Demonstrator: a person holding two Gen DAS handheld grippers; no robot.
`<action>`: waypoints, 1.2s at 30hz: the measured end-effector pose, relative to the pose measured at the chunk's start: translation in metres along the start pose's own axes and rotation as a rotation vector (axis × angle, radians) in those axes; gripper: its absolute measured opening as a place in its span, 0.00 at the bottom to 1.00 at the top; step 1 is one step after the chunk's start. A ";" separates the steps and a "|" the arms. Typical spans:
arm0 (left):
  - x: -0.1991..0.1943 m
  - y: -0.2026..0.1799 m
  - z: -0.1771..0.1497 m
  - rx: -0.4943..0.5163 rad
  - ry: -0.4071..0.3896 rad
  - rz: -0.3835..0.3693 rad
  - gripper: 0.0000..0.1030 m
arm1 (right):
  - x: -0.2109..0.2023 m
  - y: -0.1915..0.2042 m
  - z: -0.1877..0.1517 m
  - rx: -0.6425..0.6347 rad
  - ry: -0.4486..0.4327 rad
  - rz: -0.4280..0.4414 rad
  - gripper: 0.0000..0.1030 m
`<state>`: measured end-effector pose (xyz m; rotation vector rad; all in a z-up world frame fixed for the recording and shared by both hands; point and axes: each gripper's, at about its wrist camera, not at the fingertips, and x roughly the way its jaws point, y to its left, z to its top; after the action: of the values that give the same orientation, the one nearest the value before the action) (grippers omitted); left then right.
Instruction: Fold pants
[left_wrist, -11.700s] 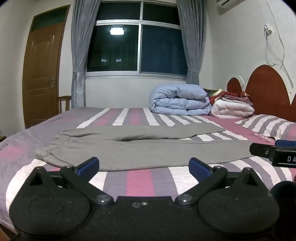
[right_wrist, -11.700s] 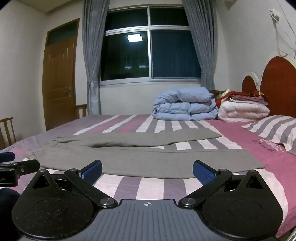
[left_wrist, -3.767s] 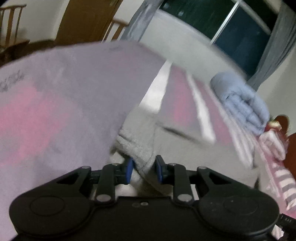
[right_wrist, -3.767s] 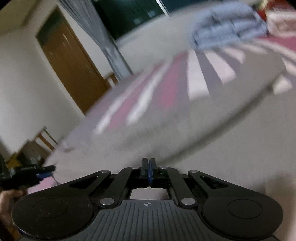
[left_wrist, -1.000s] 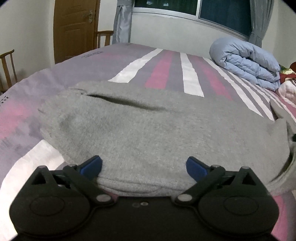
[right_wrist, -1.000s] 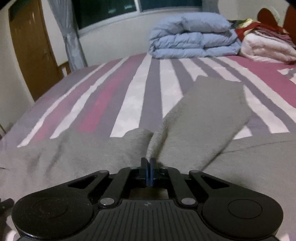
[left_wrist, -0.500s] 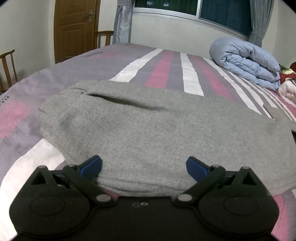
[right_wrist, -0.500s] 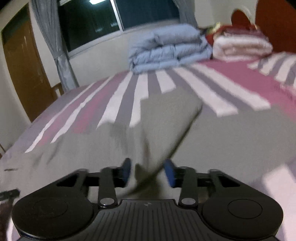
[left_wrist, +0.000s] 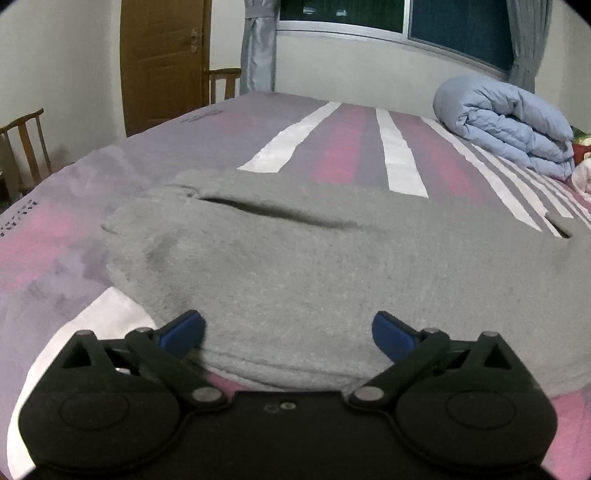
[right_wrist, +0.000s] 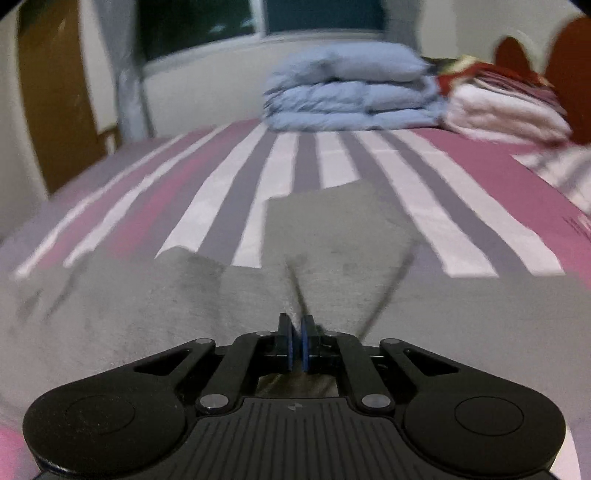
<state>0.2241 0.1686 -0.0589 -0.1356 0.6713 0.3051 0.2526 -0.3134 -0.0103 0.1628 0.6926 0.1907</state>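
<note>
Left gripper (left_wrist: 288, 328) spread wide, blue pads (left_wrist: 184, 330) far apart and holding nothing, poised low just at the near folded edge of the grey pants (left_wrist: 314, 266); whether touching the cloth or only above it, not clear. Pants laid flat across the striped bed (left_wrist: 351, 147), thick and doubled over at the near edge, with a dark slit-like opening across the far side of the fabric. Right gripper (right_wrist: 295, 347) closed down to a thin slit, blue pads nearly meeting, pinched on a ridge of the same grey cloth (right_wrist: 129, 314), with two dark creases running in toward the tips. One trouser leg (right_wrist: 332, 225) stretching away from those tips over the pink, white and grey stripes, its far end square-cut and flat on the sheet. Right wrist view smeared by motion blur. Faint dark print on the sheet at the left border (left_wrist: 18, 214) and again near the far corner (left_wrist: 205, 114), too small and warped to read; more print at the right edge of the sheet (right_wrist: 578, 221), likewise unreadable. Tiny pale mark on the ribbed body of the right tool (right_wrist: 295, 408), not legible. Beyond the pants, a folded light-blue duvet (left_wrist: 506, 118) at the far side of the bed, white and red folded blankets (right_wrist: 498, 107) beside it, a dark red headboard (right_wrist: 569, 55) behind. Brown door (left_wrist: 162, 62), grey curtain (left_wrist: 258, 44), dark window (left_wrist: 369, 14) and a wooden chair (left_wrist: 26, 147) off to the left.
</note>
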 end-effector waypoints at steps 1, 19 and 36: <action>0.001 0.001 0.000 -0.003 0.000 -0.003 0.91 | -0.009 -0.011 -0.005 0.054 -0.003 0.003 0.05; 0.002 0.002 0.001 -0.043 -0.011 0.018 0.91 | -0.015 0.011 -0.001 -0.192 -0.033 -0.032 0.34; 0.004 0.004 0.001 -0.036 0.004 0.007 0.93 | -0.054 -0.142 -0.032 0.457 -0.068 -0.089 0.04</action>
<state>0.2265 0.1737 -0.0611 -0.1681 0.6710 0.3242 0.2085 -0.4610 -0.0313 0.5717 0.6665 -0.0615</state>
